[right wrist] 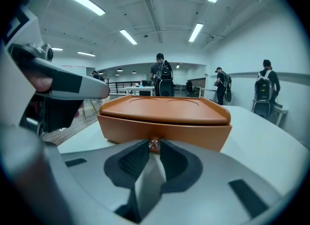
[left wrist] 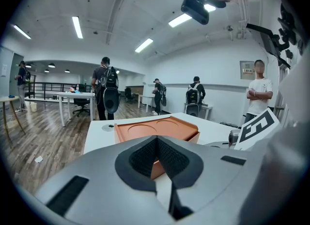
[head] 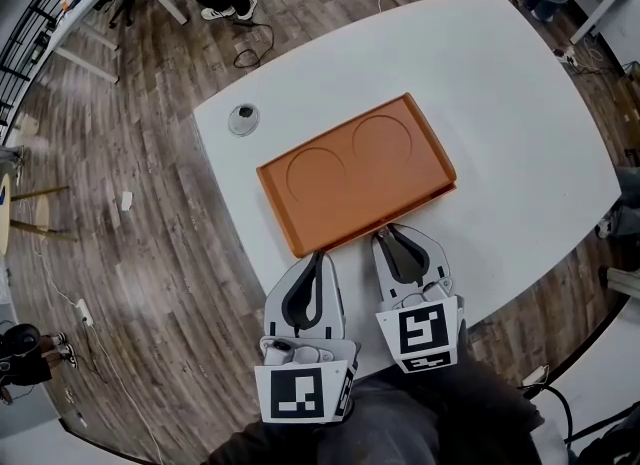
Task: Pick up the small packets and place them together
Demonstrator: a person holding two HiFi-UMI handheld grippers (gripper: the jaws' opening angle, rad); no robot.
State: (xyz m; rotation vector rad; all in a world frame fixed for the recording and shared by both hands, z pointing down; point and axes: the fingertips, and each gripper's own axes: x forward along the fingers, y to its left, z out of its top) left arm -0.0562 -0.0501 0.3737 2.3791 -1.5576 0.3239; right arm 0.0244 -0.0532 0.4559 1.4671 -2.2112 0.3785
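Note:
An orange box (head: 355,173) with two round recesses in its lid lies on the white table (head: 520,123). In the right gripper view its drawer front (right wrist: 164,129) faces me, with a small knob (right wrist: 154,144) in the middle. My right gripper (head: 386,237) is at the box's near side, and its pads are shut on that knob. My left gripper (head: 318,257) sits just left of it at the box's near corner, shut with nothing between its fingertips. The box (left wrist: 155,127) shows just past its jaws in the left gripper view. No small packets are visible in any view.
A small round grey disc (head: 243,119) lies on the table beyond the box's left end. The table's front edge runs just under both grippers. Several people with backpacks (left wrist: 105,91) stand among desks across the room, and one person (left wrist: 258,93) stands at the right.

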